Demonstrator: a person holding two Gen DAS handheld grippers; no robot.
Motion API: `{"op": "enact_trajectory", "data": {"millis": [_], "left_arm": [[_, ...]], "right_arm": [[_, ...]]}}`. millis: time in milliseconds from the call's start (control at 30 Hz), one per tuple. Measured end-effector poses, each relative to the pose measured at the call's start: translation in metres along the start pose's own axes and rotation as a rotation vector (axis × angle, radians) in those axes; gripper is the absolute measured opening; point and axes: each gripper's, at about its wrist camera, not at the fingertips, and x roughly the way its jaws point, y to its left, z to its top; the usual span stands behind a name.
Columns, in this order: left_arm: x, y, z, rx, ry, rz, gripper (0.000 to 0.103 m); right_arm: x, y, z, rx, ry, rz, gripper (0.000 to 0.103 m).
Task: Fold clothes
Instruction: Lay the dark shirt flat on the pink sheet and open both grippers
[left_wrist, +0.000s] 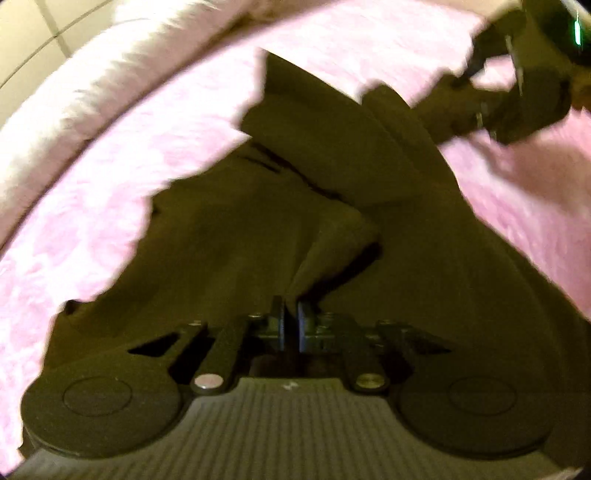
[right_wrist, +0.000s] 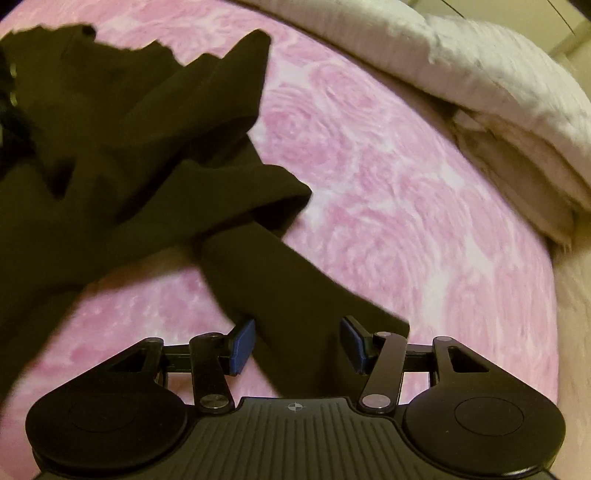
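A dark olive-brown garment (left_wrist: 258, 240) lies crumpled on a pink rose-patterned blanket (left_wrist: 110, 166). My left gripper (left_wrist: 291, 321) is shut on a raised fold of the garment, pinched between its fingers. In the left wrist view my right gripper (left_wrist: 517, 85) appears blurred at the top right, over the garment's far end. In the right wrist view the garment (right_wrist: 129, 147) spreads to the upper left, and one long sleeve-like strip (right_wrist: 288, 280) runs down between the blue pads (right_wrist: 242, 343). My right gripper (right_wrist: 297, 343) stands open over that strip, its jaws wide apart.
The pink blanket (right_wrist: 406, 184) covers a bed. A bunched white duvet (right_wrist: 498, 92) lies along the blanket's edge, also visible as a white duvet (left_wrist: 92, 74) at the upper left. Pale tiled floor (left_wrist: 29, 29) shows beyond it.
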Motion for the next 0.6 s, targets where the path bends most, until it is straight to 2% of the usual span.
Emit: {"op": "enact_trajectory", "data": {"millis": [67, 133, 233, 367, 500, 600], "left_arm": [[-0.027, 0.032, -0.003, -0.080, -0.026, 0.082, 0.003], [-0.056, 0.077, -0.009, -0.202, -0.039, 0.180, 0.003], [-0.104, 0.152, -0.034, -0.372, -0.033, 0.378, 0.003], [-0.164, 0.232, -0.090, -0.517, 0.026, 0.627, 0.003], [-0.203, 0.284, -0.149, -0.592, 0.086, 0.770, 0.003], [-0.217, 0.314, -0.188, -0.644, 0.099, 0.814, 0.003]], "right_arm": [[0.003, 0.000, 0.005, -0.026, -0.004, 0.002, 0.054], [0.003, 0.000, 0.011, -0.045, 0.010, 0.012, 0.054], [-0.008, -0.005, 0.020, 0.018, 0.014, 0.052, 0.054], [-0.028, -0.009, 0.031, 0.160, 0.015, 0.096, 0.054], [-0.047, 0.011, 0.034, 0.242, 0.027, 0.110, 0.054], [-0.060, 0.030, 0.038, 0.266, 0.041, 0.099, 0.054]]}}
